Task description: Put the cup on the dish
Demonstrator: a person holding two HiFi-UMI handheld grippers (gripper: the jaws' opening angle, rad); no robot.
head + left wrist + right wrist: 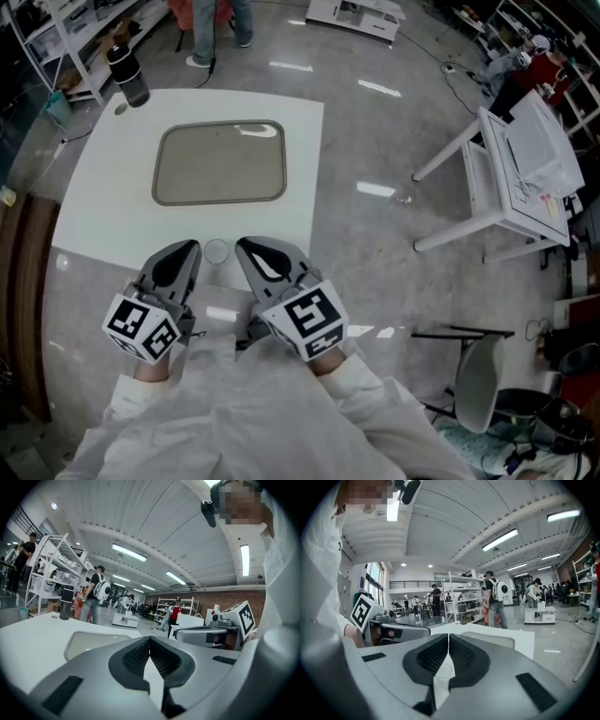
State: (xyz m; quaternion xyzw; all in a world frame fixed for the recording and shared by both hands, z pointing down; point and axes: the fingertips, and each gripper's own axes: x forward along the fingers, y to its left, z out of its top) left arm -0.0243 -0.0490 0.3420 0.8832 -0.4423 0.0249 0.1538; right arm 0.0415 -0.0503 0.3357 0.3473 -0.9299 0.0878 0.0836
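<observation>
At near edge of table (94, 220), small clear cup (217, 250), probably upright, sits between left gripper (192, 247) and right gripper (242, 245), both closed, empty. Dish (220, 200) beyond, bare. Grasp pending: open jaws, straddle cup.

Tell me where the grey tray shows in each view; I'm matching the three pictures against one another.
Head view: the grey tray lies left of centre, in the upper half.
Left gripper view: low left, just left of the jaw tips.
Right gripper view: just right of the jaw tips, below centre.
Shared landmark: the dark tumbler.
</observation>
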